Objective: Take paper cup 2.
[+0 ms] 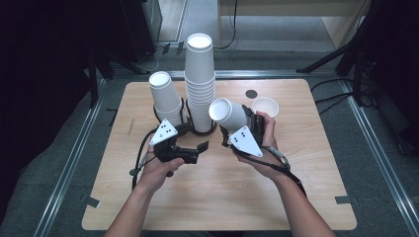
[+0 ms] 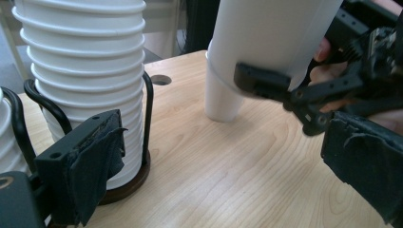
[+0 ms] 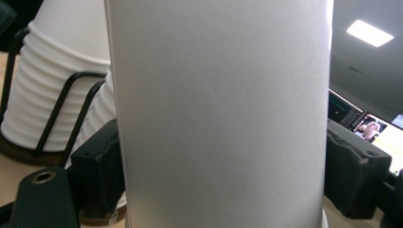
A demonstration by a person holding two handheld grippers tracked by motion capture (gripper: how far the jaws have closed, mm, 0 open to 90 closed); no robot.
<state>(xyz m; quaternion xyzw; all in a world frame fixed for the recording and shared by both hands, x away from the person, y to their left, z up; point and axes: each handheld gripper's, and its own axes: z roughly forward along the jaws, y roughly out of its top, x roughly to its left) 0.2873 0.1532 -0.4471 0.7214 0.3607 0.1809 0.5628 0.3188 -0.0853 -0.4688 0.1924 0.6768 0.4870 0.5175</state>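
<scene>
— What's the right gripper (image 1: pixel 236 124) got?

— A white paper cup (image 1: pixel 228 113), clamped between both pads at its side, tilted with the mouth toward the tall cup stack (image 1: pixel 199 79). It hangs above the table (image 1: pixel 222 197), just beside the single upright cup (image 1: pixel 265 107).

— And the left gripper (image 1: pixel 200 148)?

— Jaws spread wide, nothing between them, sitting near the foot of the wire holder (image 2: pixel 146 109) around the tall stack. A shorter stack (image 1: pixel 165 96) leans beside it.
</scene>
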